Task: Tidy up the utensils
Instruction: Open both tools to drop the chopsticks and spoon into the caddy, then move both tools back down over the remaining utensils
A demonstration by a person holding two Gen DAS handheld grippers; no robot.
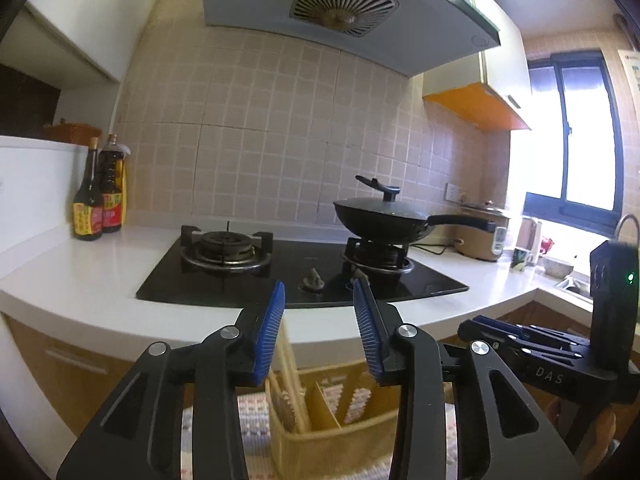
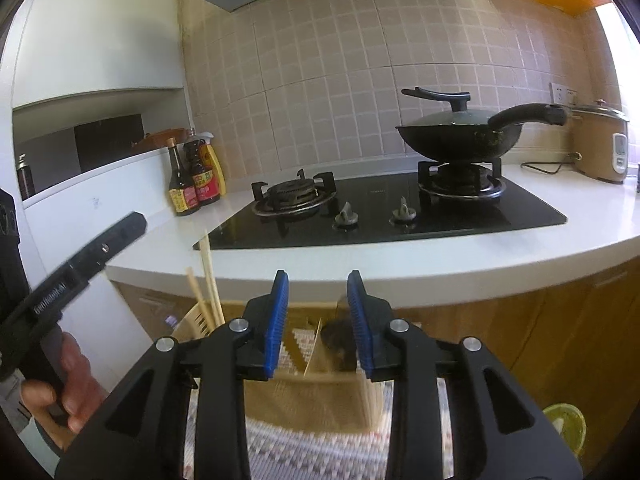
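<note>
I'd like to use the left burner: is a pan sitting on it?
No: in the right wrist view the left burner is bare, and the lidded wok sits on the right one.

Both wrist views face the stove closely from below counter height.

Wok on right burner, bottles left of stove.

Beige tiled wall rises behind a white countertop. A range hood hangs overhead. Far right, a dark-framed window lets in bright daylight. Wooden cabinets stand below, over a patterned rug.
</note>
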